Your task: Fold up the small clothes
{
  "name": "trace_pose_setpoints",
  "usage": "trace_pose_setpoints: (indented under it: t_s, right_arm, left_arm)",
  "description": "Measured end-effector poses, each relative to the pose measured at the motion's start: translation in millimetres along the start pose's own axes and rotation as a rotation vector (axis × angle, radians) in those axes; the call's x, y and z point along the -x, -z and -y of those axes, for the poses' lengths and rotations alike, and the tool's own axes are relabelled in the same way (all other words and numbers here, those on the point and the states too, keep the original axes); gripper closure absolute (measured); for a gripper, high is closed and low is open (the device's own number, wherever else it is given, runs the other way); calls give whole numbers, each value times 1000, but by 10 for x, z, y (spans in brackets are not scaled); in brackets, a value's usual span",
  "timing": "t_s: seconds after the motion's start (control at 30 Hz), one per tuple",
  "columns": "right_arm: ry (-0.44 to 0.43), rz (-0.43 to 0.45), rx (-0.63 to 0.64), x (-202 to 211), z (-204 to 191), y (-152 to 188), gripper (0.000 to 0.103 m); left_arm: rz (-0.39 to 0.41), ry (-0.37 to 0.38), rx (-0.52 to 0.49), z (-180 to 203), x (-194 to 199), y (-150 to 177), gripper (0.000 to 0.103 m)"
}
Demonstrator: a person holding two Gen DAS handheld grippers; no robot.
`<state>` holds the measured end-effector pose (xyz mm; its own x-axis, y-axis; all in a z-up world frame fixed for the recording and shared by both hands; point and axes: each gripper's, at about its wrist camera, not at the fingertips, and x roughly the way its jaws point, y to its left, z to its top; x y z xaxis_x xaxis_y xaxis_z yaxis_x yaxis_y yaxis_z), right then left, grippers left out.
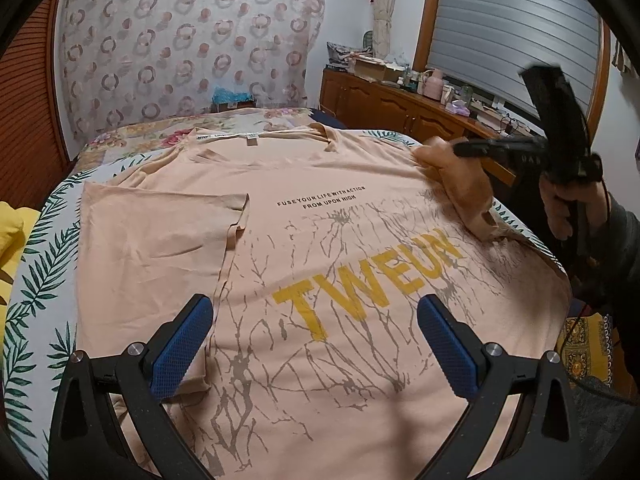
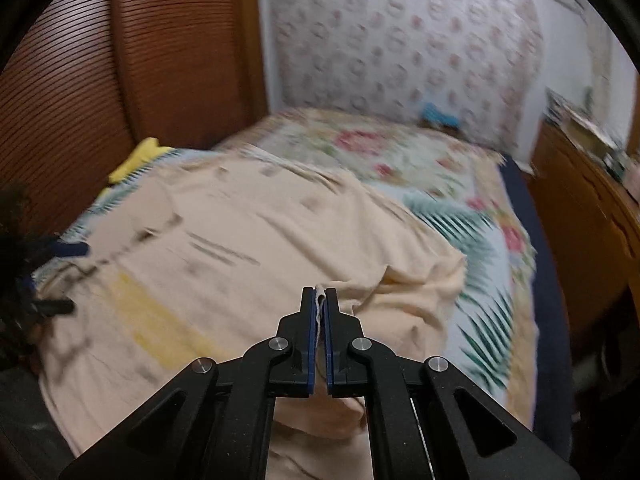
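A peach T-shirt (image 1: 320, 248) of soft, thin knit lies spread flat on the bed (image 1: 44, 288), which has a smooth cover printed with green leaves. Left of the left gripper's (image 1: 316, 344) fingers, one sleeve (image 1: 160, 232) is folded inward onto the body of the shirt and makes a flat rectangle with a straight edge. A yellow cloth (image 1: 10, 236) lies further left, at the border of the bed. The left gripper stands wide open above the lower part of the shirt; its two fingers (image 1: 180, 348) carry blue pads with a fine grid texture, and nothing is between them. Between and ahead of these fingers the shirt shows thick yellow block letters, thin grey branching lines like cracks, and small black text higher up. Beyond that is the collar (image 1: 248, 140) with a white label.

To the right of the fingers, the other sleeve (image 1: 460, 184) is lifted from the bed and hangs in a crumpled, loose fold. The right gripper (image 2: 320, 292) holds it: its black fingers (image 2: 306, 320) are pressed together, and a thin folded edge of the peach cloth is pinched between the blue pads. A hand (image 1: 568, 208) grips the black handle of this gripper. In the right wrist view the rest is blurred.
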<state>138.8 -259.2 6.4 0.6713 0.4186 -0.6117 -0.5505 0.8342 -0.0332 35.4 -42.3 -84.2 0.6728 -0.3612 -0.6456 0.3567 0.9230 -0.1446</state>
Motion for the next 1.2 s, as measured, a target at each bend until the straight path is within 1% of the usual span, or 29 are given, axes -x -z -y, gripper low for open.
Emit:
trace_pose_setpoints:
  t_s: [0.13, 0.3, 0.37, 0.4, 0.43, 0.5, 0.6, 0.8, 0.87, 0.93, 1.0, 1.03, 1.1, 1.2]
  right_arm:
    - [-44, 6, 53, -146, -257, -247, 100]
    - [-63, -2, 54, -380, -311, -457, 100]
    - [-42, -4, 55, -428, -283, -498, 94]
    - [-19, -7, 52, -483, -192, -504, 86]
    - [-2, -8, 49, -491, -193, -509, 80]
    - [2, 0, 41, -444, -187, -461, 78]
    - [40, -14, 47, -374, -334, -315, 78]
    - [59, -92, 56, -226, -466, 50, 78]
    - [52, -120, 46, -224, -495, 208, 78]
    - [42, -142, 51, -235, -488, 282, 78]
    - [52, -165, 62, -288, -485, 356, 79]
    - [62, -177, 62, -321, -489, 395, 85]
    - [101, -202, 54, -391, -465, 432, 87]
    - [107, -197, 71, -410, -475, 450, 97]
  left_arm:
    - [4, 2, 3, -15, 10, -8, 1]
    - [5, 1, 11, -37, 16, -6, 1]
    - [5, 1, 11, -44, 20, -5, 1]
    - [5, 1, 11, -46, 21, -5, 1]
    - [6, 1, 11, -47, 22, -4, 1]
    - [8, 2, 14, -50, 25, -4, 1]
    - [10, 1, 14, -51, 28, 2, 1]
    - [14, 0, 15, -61, 52, 6, 1]
    - [14, 2, 15, -63, 55, 9, 1]
    - [11, 3, 15, -61, 51, 6, 1]
    - [7, 0, 10, -49, 59, 2, 1]
    - [6, -1, 9, -45, 62, 0, 1]
    - [5, 0, 9, -41, 66, -6, 1]
    - [4, -2, 10, -40, 64, -4, 1]
